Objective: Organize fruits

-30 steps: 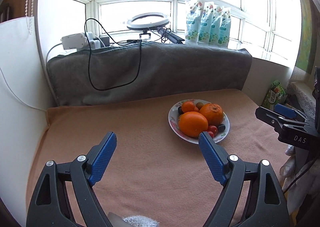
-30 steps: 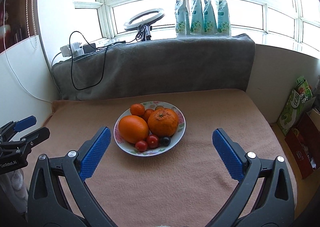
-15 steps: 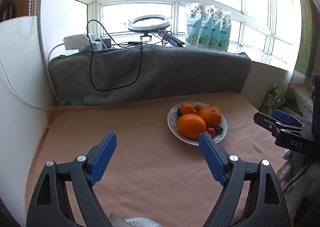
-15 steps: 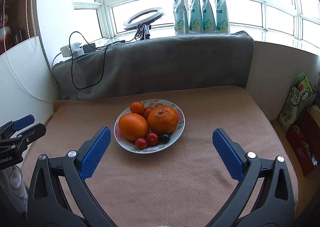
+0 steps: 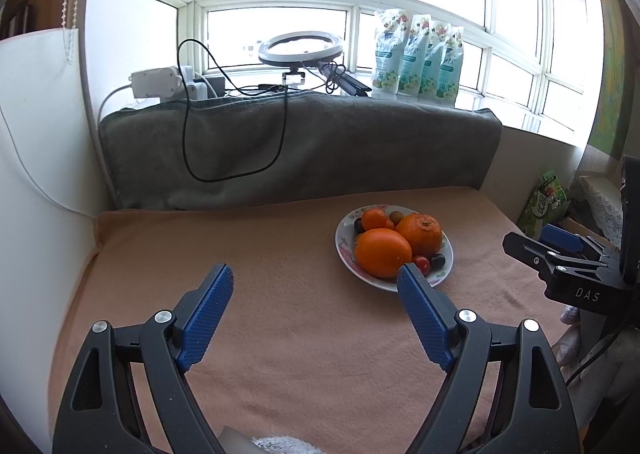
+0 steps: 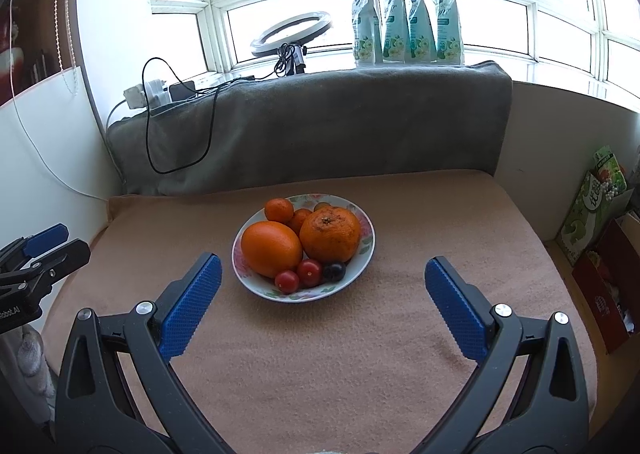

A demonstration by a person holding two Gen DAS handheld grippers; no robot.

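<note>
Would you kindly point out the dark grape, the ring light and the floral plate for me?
dark grape (image 6: 334,271), right wrist view, middle of its skin.
ring light (image 6: 291,33), right wrist view, on its white ring.
floral plate (image 6: 367,232), right wrist view, right rim.

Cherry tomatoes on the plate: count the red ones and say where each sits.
2. One cherry tomato lies at the plate's near rim; the other touches it on the right, beside a dark round fruit. More may hide behind the oranges.
</note>
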